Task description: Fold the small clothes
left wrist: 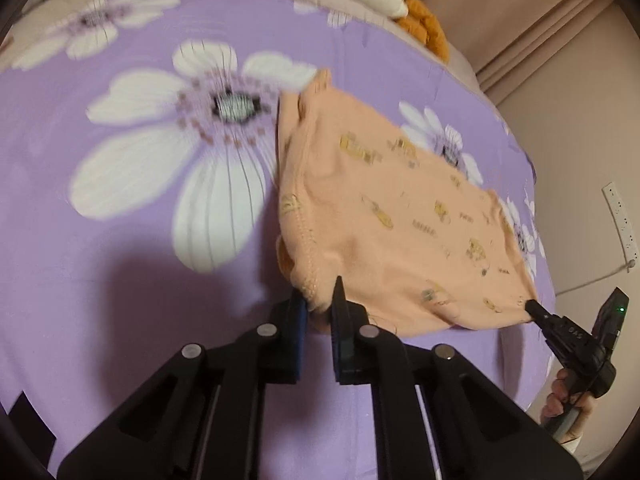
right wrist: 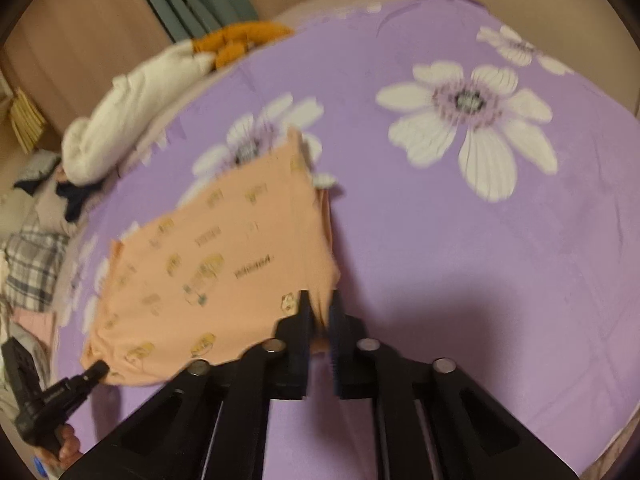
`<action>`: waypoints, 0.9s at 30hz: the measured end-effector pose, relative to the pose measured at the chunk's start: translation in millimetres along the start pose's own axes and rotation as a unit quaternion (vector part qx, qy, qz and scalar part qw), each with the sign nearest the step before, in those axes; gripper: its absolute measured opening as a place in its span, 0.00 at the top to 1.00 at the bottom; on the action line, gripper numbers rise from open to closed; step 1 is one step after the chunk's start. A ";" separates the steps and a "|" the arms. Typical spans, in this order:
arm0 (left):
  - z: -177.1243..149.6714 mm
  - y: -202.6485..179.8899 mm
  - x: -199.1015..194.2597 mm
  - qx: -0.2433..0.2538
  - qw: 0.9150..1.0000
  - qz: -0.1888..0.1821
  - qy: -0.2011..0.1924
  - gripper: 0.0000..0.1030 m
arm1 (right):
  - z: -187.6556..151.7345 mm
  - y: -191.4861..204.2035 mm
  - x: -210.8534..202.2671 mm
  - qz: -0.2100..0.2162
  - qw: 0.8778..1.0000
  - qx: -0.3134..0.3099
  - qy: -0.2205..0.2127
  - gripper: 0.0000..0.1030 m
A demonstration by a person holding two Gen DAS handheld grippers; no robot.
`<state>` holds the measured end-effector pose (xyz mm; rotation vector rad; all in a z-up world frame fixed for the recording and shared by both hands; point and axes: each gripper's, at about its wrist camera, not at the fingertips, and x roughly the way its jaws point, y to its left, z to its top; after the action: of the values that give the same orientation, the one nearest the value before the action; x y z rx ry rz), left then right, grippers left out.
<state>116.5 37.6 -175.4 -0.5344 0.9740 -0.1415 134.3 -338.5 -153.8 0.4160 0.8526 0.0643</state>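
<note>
Black fingers of the left tongs (left wrist: 322,300) fill the bottom of the left wrist view, pinched narrow on one near corner of the peach garment (left wrist: 384,216) — a small printed piece with stitched hems. At its other near corner the right tongs (left wrist: 534,307) grip the cloth by the tip, a hand (left wrist: 568,396) showing around the handle. From the right wrist view, the right tongs (right wrist: 320,312) are likewise closed tight on a gathered bit of the garment (right wrist: 224,264), and the left tongs (right wrist: 98,370) bite the opposite corner. The piece hangs stretched between the two, its far part draping toward the purple flowered bedsheet (left wrist: 140,240). Near the bed's far edge lie a white pillow (right wrist: 132,104) and an orange knit item (right wrist: 240,42) — blurred, so details are unclear.
</note>
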 end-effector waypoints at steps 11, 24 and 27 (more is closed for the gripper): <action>0.4 13.8 -2.1 -0.011 1.000 -0.004 0.022 0.94 | -5.3 -11.2 14.9 -0.020 0.999 0.016 0.022 0.94; 2.2 22.0 -3.9 0.005 1.000 -0.001 0.017 0.77 | -10.1 -14.4 19.5 -0.059 0.998 0.019 0.032 0.80; 5.0 21.4 -4.4 0.006 1.000 -0.003 0.012 0.55 | -11.3 -18.8 15.0 -0.078 0.996 0.032 0.031 0.45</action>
<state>115.5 59.4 -180.4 -0.5255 0.9949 -0.1590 133.8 -348.8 -178.4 0.4071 0.9483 -0.0947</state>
